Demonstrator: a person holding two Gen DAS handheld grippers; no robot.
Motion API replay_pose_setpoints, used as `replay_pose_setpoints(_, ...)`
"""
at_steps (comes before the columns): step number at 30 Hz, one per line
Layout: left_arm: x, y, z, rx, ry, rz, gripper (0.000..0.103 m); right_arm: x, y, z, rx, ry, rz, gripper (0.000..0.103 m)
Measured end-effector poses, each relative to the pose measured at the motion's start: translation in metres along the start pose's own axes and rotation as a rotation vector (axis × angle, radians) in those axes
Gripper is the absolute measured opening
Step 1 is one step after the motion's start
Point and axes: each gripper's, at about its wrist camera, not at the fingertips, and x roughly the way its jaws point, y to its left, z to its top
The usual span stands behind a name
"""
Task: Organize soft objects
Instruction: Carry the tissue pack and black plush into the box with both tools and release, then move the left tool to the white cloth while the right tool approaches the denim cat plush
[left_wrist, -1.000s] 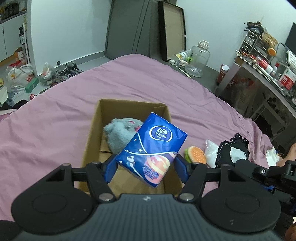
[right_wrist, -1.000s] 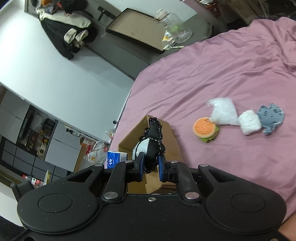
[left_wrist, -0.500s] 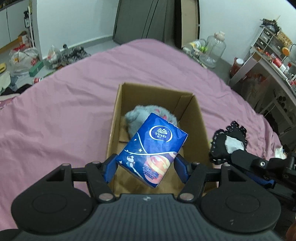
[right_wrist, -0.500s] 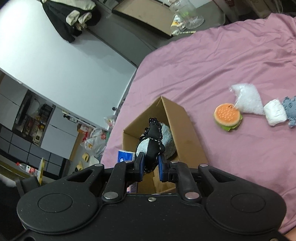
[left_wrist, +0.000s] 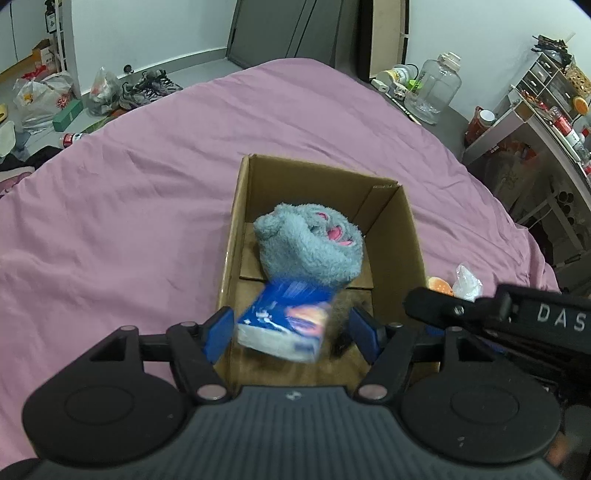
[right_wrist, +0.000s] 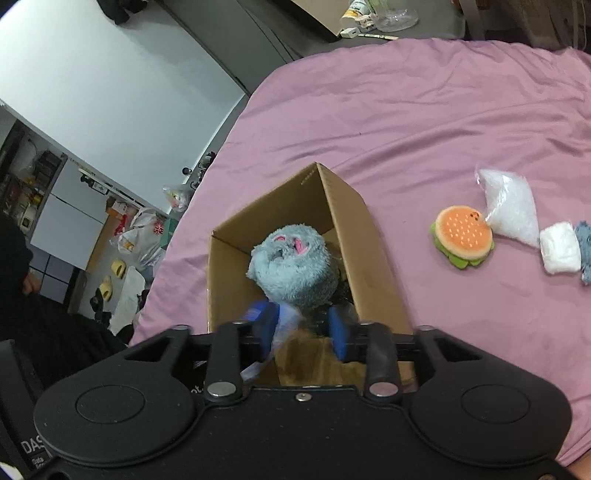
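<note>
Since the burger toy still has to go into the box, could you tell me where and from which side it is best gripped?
Grip the burger plush across its round bun edges, coming straight down from above. It lies flat on the purple bedsheet, bun face up. I would set the fingers clear of the clear plastic bag touching its far side.

White letters "DAS" stand on the black body of the right gripper (left_wrist: 546, 321) where it shows at the right edge of the left wrist view. In the right wrist view the same letters "DAS" appear on another black gripper body at the lower left corner, with smaller lines beneath them too small to read. The blue tissue pack (left_wrist: 284, 325) carries printing, but it is blurred and cannot be read, and the labels on the bottles and bags in the background are too small to make out.
</note>
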Motion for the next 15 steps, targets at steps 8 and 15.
replay_pose_setpoints(8, -0.011, -0.008, 0.006, 0.018, -0.024, 0.035, 0.074, -0.021, -0.001, 0.002, -0.082, -0.005, -0.132, 0.066)
replay_pose_setpoints(15, -0.021, -0.026, 0.003, 0.053, -0.033, 0.037, 0.074, -0.037, -0.014, 0.003, -0.123, -0.004, -0.179, 0.072)
